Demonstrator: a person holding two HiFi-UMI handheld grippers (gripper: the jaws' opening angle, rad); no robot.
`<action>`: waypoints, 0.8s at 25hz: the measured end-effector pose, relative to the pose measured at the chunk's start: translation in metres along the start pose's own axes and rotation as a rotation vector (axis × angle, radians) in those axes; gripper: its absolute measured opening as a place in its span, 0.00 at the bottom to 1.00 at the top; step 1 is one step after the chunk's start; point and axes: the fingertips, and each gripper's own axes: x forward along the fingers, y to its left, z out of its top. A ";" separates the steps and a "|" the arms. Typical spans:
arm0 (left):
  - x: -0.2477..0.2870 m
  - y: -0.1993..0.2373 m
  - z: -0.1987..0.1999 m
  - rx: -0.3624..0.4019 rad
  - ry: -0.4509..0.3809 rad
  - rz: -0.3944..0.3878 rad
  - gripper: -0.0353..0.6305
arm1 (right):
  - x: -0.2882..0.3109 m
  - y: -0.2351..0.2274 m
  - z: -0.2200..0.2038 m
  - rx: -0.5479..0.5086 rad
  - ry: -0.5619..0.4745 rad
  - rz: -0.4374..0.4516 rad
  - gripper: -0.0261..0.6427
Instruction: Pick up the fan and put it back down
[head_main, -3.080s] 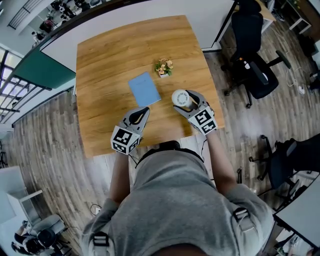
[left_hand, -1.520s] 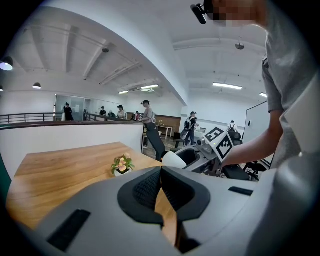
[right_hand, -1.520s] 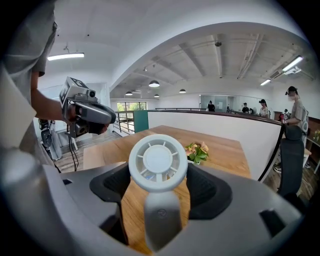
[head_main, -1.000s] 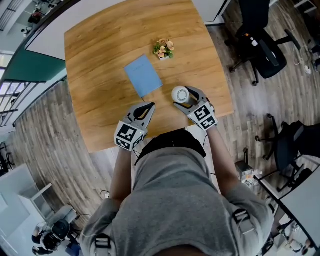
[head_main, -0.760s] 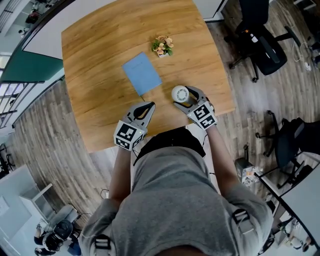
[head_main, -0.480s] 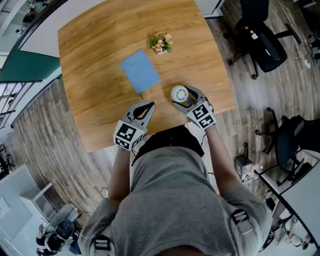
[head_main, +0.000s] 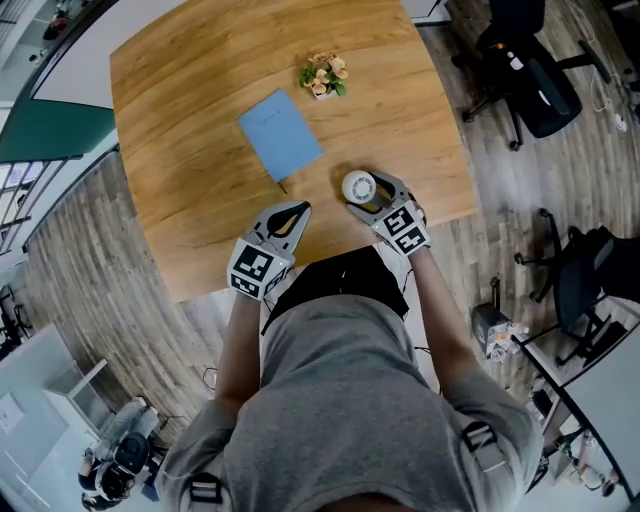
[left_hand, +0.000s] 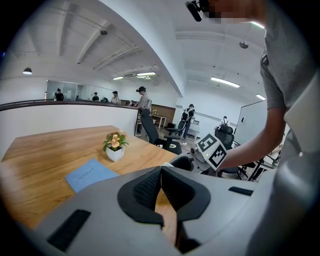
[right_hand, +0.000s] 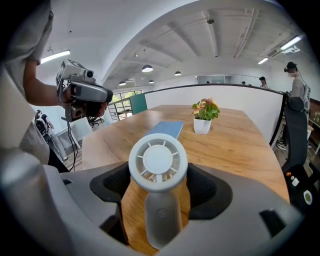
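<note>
Near edge of the wooden table (head_main: 190, 120): left gripper (head_main: 298, 208), jaws pressed together on nothing. Beside it, right gripper (head_main: 368, 195), jaws closed against the round head of the white fan (head_main: 357, 186), over the table's near right part. Farther on, a blue notebook (head_main: 280, 135) lying flat; beyond it, a small potted flower (head_main: 322, 75).

Bright, even light from ceiling lamps (left_hand: 225, 81), soft shadows, strong fisheye bending, black corners.
</note>
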 end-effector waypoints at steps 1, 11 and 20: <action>0.001 0.001 -0.003 -0.002 0.003 0.002 0.08 | 0.002 0.001 -0.003 0.006 0.002 0.003 0.58; 0.009 0.010 -0.018 -0.014 0.014 0.014 0.08 | 0.026 0.004 -0.024 0.007 0.036 0.025 0.58; 0.011 0.018 -0.029 -0.025 0.030 0.018 0.08 | 0.038 -0.001 -0.031 -0.006 0.055 0.026 0.58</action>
